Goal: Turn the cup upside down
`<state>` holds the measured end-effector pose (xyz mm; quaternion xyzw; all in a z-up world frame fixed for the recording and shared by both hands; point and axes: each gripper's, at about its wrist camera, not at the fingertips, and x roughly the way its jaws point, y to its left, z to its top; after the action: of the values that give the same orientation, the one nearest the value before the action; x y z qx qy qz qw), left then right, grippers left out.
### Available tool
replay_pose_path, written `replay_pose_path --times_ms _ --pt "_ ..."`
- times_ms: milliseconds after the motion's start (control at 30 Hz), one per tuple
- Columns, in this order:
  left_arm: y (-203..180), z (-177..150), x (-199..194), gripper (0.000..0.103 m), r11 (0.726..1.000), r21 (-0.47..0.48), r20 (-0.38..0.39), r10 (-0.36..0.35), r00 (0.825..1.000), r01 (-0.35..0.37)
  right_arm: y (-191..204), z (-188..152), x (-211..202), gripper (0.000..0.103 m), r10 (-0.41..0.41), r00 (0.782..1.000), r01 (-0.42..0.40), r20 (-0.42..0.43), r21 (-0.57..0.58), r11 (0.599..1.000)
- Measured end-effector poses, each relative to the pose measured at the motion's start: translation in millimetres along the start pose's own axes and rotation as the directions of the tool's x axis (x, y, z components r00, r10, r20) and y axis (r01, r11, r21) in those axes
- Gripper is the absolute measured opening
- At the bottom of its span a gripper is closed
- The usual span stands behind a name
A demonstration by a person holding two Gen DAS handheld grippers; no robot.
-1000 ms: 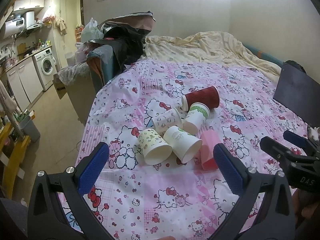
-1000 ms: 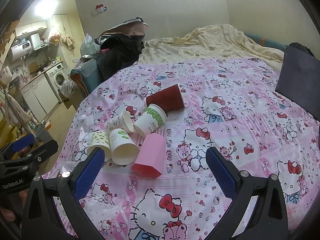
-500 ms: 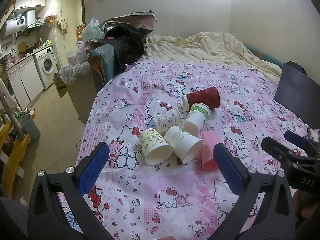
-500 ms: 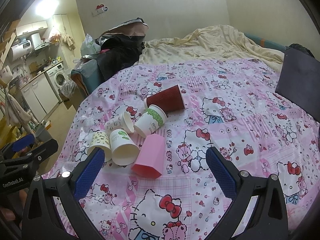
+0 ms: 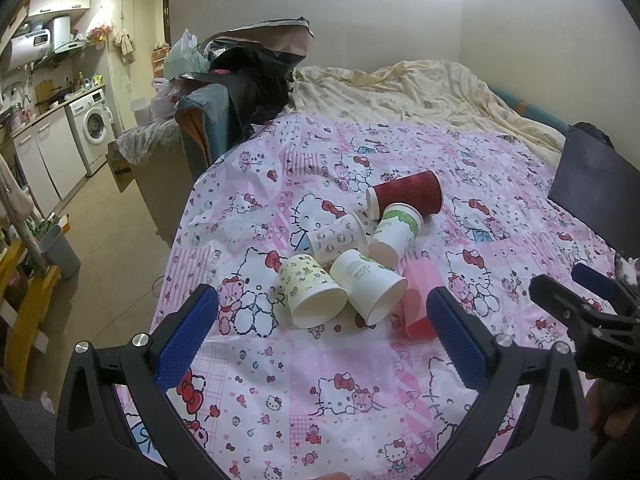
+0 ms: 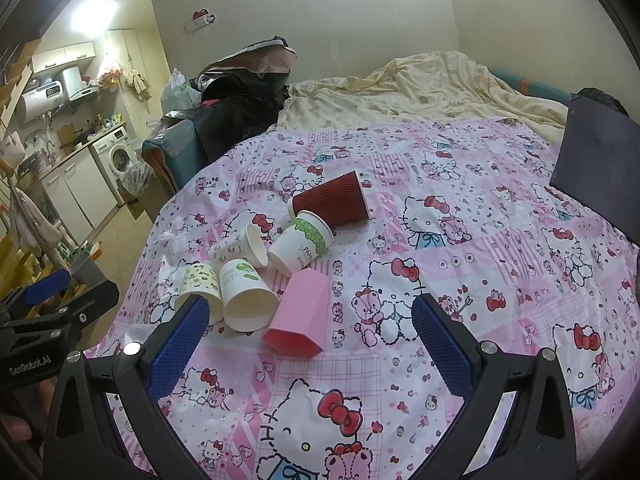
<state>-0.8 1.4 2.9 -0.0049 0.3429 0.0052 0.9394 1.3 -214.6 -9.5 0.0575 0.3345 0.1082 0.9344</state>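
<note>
**Both grippers nearly static since the earlier frames; cups unmoved, none grasped.**
Left gripper [image 5: 322,330] and right gripper [image 6: 310,340] hover above the bed [image 6: 500,280], jaws spread wide and empty. Six cups lie on their sides, clustered and touching. The pink cup [image 6: 298,316] sits nearest the right gripper; its long axis runs from 12 to 6 o'clock, mouth toward 6. The white cup [image 6: 244,296] at its 9 o'clock side also opens toward 6; the red cup [image 6: 332,204] lies at 12, axis 3 to 9. Risk: a closing gripper likely nudges neighbours, which may roll on the soft bedding; thin paper walls may crush.
</note>
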Motion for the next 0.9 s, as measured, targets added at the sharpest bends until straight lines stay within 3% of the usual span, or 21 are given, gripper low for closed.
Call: replay_pose_path --times_ms 200,367,467,533,600,733,900 --pt "14 25 16 0.103 1.0 -0.011 -0.117 0.021 0.993 -0.022 -11 -1 2 0.103 -0.018 1.0 0.019 -0.019 0.046 0.999" --pt "40 51 54 0.103 0.995 -0.075 -0.27 0.041 0.962 -0.063 -26 -2 5 0.103 -0.04 0.998 0.045 -0.056 0.096 0.994" --pt "59 60 92 0.103 0.987 -0.131 -0.397 0.029 0.917 -0.088 -32 -3 5 0.103 -0.041 0.997 0.049 -0.065 0.114 0.992" --pt "72 58 128 0.102 0.977 -0.191 -0.517 -0.013 0.856 -0.1 -34 -3 6 0.103 -0.048 0.997 0.055 -0.065 0.112 0.992" --pt "84 53 151 0.1 0.95 -0.285 -0.566 -0.062 0.822 -0.125 -36 -3 8 0.103 -0.045 0.996 0.053 -0.072 0.118 0.992" --pt "83 38 188 0.088 0.917 -0.37 -0.635 -0.136 0.76 -0.145 -38 -5 15 0.103 -0.043 0.994 0.055 -0.097 0.125 0.991" --pt "67 23 212 0.087 0.899 -0.41 -0.677 -0.184 0.712 -0.157 -39 -4 22 0.103 -0.043 0.993 0.057 -0.113 0.124 0.991"
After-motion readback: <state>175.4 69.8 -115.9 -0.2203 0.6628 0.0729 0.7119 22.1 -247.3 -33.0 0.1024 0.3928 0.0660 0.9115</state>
